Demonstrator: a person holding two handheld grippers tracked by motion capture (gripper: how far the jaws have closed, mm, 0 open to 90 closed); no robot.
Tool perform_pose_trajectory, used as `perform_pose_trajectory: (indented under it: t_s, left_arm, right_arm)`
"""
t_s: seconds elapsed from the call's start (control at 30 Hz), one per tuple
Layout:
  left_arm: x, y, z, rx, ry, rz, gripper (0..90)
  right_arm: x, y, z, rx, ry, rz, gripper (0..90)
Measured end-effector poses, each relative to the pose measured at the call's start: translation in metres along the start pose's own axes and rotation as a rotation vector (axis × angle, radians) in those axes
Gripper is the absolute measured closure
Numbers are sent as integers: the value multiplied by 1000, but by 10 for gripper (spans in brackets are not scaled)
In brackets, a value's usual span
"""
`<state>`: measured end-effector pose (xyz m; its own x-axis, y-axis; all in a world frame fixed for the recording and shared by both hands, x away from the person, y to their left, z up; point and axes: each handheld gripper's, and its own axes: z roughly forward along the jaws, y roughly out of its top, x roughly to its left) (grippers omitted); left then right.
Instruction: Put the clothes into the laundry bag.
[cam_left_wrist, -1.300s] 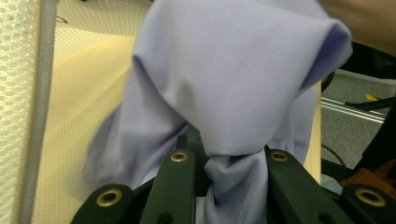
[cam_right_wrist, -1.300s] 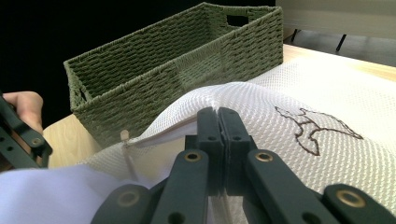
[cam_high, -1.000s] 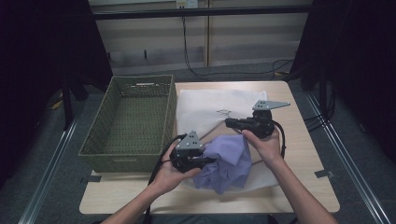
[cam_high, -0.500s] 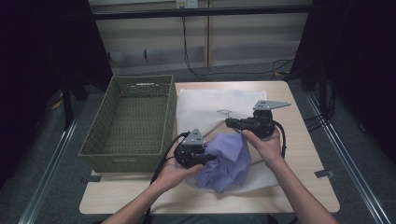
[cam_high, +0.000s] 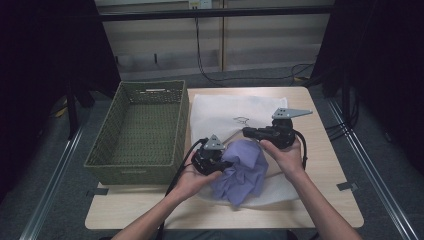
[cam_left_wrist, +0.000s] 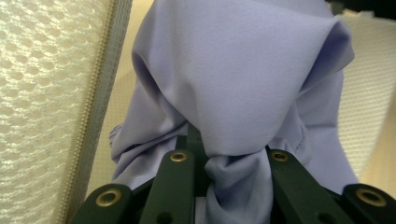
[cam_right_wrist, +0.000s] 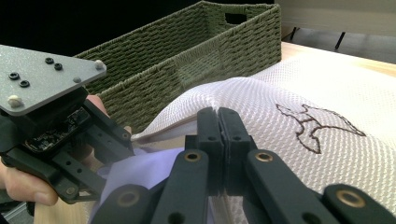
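A lilac cloth (cam_high: 245, 170) lies bunched at the near edge of a white mesh bag (cam_high: 225, 110) spread on the table. My left gripper (cam_high: 227, 162) is shut on a fold of the cloth (cam_left_wrist: 243, 79), which drapes over its jaws in the left gripper view. My right gripper (cam_high: 247, 132) is shut on the bag's edge (cam_right_wrist: 289, 140) and holds it raised like a tent. In the right gripper view the left gripper (cam_right_wrist: 126, 144) sits just below that lifted edge, with the cloth (cam_right_wrist: 144, 172) under it. The bag's zipper edge (cam_left_wrist: 100, 93) runs beside the cloth.
A green woven basket (cam_high: 145, 130) stands to the left of the bag, its near wall close to my left hand. The wooden table (cam_high: 325, 200) has bare room at the front right. Cables trail from both grippers.
My left gripper has moved a little to the right and away from me with the lilac cloth, closer to the raised bag edge. The right gripper has stayed put.
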<state>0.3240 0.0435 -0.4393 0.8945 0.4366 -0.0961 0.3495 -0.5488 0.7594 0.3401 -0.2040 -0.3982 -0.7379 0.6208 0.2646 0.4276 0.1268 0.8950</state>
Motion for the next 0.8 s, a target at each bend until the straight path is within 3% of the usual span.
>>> perform_pose_trajectory:
  t_s: [0.4, 0.63, 0.7, 0.8]
  left_arm:
    - [2, -5, 16, 34, 25, -2, 796]
    - [4, -8, 22, 38, 17, -5, 791]
    - [5, -9, 25, 66, 26, 3, 789]
    - [9, -15, 30, 69, 20, -15, 788]
  right_arm:
    - [1, -2, 2, 16, 0, -6, 892]
    - [2, -4, 0, 18, -3, -4, 892]
    - [2, -4, 0, 21, 1, -4, 892]
    - [2, -5, 1, 24, 6, -5, 892]
